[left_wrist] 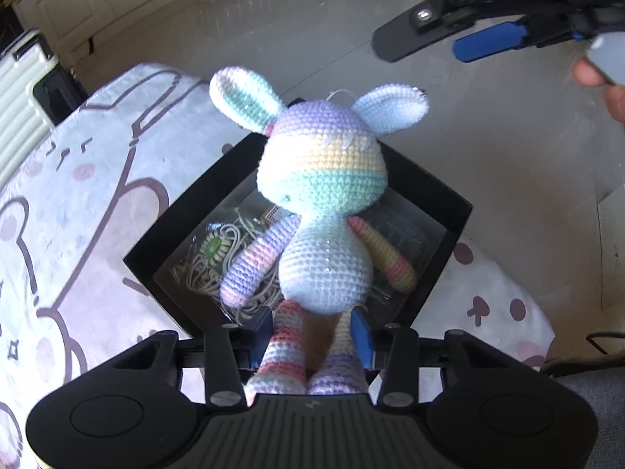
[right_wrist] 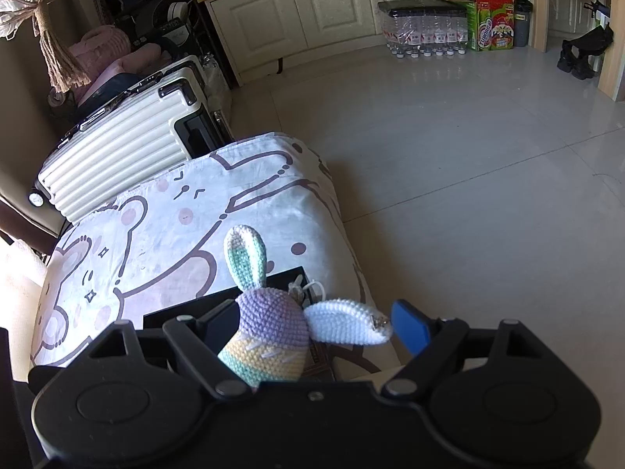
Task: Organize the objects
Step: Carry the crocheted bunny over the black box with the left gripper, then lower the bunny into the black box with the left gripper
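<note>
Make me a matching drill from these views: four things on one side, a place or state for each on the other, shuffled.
1. crochet bunny
2. black box
3. cream suitcase
4. water bottles

A. on the cartoon-print cover
B. by its legs in the left gripper
C. on the floor by the cabinets
D. behind the covered surface

Pairs: 1-B, 2-A, 3-D, 4-C
</note>
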### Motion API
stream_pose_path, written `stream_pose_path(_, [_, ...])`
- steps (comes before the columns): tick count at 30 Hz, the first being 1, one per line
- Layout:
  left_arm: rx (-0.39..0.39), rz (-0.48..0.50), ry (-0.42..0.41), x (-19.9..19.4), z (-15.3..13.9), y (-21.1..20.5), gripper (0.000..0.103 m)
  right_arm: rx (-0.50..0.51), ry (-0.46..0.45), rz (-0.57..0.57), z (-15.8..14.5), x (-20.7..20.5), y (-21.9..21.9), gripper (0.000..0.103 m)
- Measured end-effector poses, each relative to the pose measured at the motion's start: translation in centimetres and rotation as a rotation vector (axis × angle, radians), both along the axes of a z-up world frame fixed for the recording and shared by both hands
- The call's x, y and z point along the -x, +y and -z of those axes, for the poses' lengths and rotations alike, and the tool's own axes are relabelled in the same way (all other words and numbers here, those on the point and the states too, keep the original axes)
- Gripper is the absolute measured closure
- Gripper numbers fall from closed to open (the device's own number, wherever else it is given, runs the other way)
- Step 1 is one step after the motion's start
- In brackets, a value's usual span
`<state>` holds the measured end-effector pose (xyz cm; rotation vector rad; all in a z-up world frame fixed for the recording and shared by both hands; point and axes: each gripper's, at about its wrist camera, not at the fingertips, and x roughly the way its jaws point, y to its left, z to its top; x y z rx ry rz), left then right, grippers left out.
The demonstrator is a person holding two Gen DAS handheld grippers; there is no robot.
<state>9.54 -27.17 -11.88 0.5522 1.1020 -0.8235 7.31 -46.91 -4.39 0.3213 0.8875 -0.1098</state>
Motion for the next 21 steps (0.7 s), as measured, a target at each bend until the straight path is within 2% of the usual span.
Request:
stream_pose_path(4, [-0.008,-0.026,0.011,-0.5,0.9,-0.5,0.066,0.003,0.002,-0.006,0.0,-0.1,0.2,0.017])
stream_pose_path(5, [-0.019,-0.03,0.008,-0.6,1.2,-0.6,0.074,0.005,0.002,-0.008,0.0,-0.1,0.2,0.017])
stream_pose_path(6, [-0.046,-0.032,-0.005,-0.6,1.6,-0.9,0.086,0.006,0.003,-0.011,0.0,-0.1,0.2,0.017])
stream_pose_path(8, [-0.078,-0.032,-0.014,-0.7,2.5,-1.3,0.085,0.008,0.006,-0.017,0.1,0.0,0.3,0.017])
stream_pose_path(16, [-0.097,-0.007,-0.014,-0.2,2.7,-1.7,0.086,0.011,0.03,-0.027,0.6,-0.1,0.2,0.018])
stream_pose_path(19, [-0.056,-0.042,-0.002,-0.4,2.2,-1.0,0.077,0.008,0.029,-0.023,0.7,-0.1,0.3,0.019])
stream_pose_path(20, [-0.036,-0.051,0.004,-0.4,1.8,-0.7,0.068,0.007,0.023,-0.023,0.7,-0.1,0.4,0.022])
stream_pose_path(21, [-0.015,-0.062,0.001,-0.5,1.4,-0.4,0.064,0.002,0.017,-0.021,0.7,-0.2,0.4,0.024])
